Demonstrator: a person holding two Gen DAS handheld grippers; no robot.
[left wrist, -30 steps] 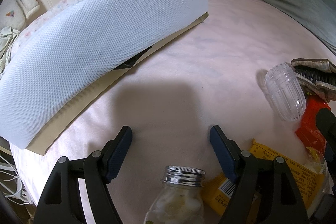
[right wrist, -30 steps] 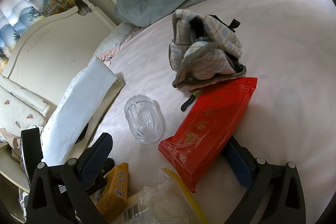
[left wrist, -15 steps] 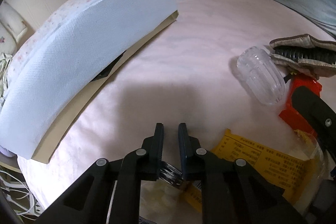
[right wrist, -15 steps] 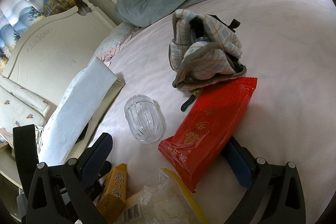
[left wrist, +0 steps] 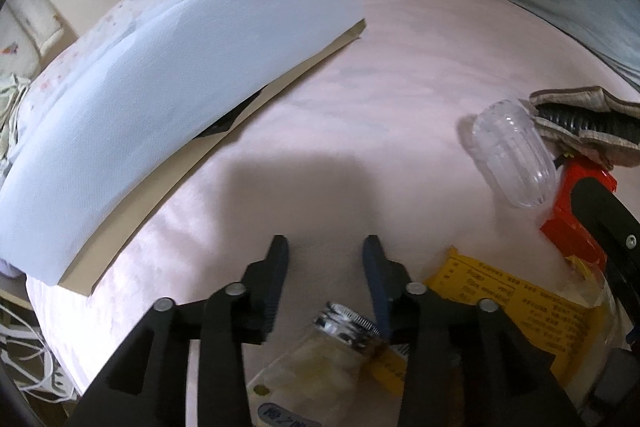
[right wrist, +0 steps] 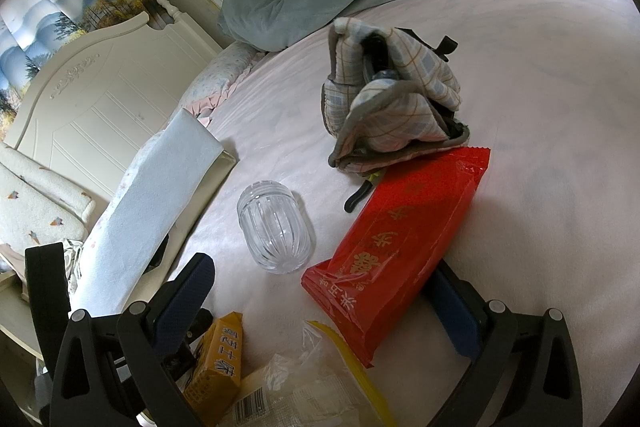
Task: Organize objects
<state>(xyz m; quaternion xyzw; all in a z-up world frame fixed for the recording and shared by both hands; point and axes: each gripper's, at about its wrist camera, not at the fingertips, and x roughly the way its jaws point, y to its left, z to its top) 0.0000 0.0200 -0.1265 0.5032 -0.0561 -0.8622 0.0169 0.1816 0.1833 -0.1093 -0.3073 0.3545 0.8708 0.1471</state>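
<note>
Left gripper [left wrist: 326,247] reopening over the capped jar [left wrist: 320,359], bed [left wrist: 360,107] ahead bare

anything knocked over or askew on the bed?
Yes. The clear jar lies on its side on the sheet, lidless. The small bottle with a metal cap leans tilted below the left hand-held gripper, whose jaws are opening and do not press on it. The red packet lies half under the plaid cloth.
</note>
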